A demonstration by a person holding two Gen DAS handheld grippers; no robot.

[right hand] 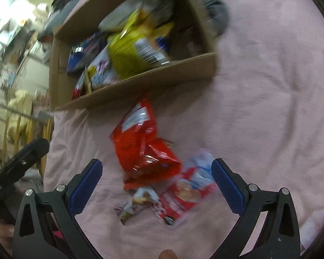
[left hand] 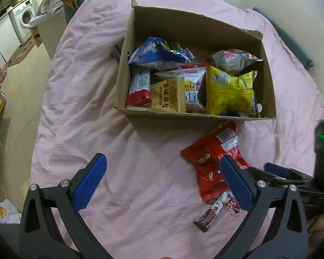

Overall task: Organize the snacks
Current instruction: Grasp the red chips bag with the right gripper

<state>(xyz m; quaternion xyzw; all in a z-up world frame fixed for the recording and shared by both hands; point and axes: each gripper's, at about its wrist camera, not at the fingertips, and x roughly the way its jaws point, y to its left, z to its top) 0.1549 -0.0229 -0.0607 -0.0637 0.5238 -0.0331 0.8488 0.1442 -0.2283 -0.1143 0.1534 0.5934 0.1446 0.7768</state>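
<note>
A cardboard box (left hand: 183,32) on the pink bedcover holds several snack packets, a yellow bag (left hand: 229,92) among them; the box also shows in the right wrist view (right hand: 140,82). In front of it lie a red bag (left hand: 211,161), a brown bar (left hand: 207,220) and another packet. My left gripper (left hand: 164,183) is open and empty above bare cover, left of the red bag. My right gripper (right hand: 157,185) is open, hovering over the red bag (right hand: 140,149), a red-and-white packet (right hand: 183,196) and the small bar (right hand: 136,205). The right wrist view is blurred.
The pink bedcover (left hand: 86,86) spreads wide left of the box. The bed's left edge drops to a floor with a washing machine (left hand: 24,19) and clutter. A grey cloth (right hand: 216,13) lies behind the box. The right gripper shows at the left wrist view's right edge (left hand: 291,177).
</note>
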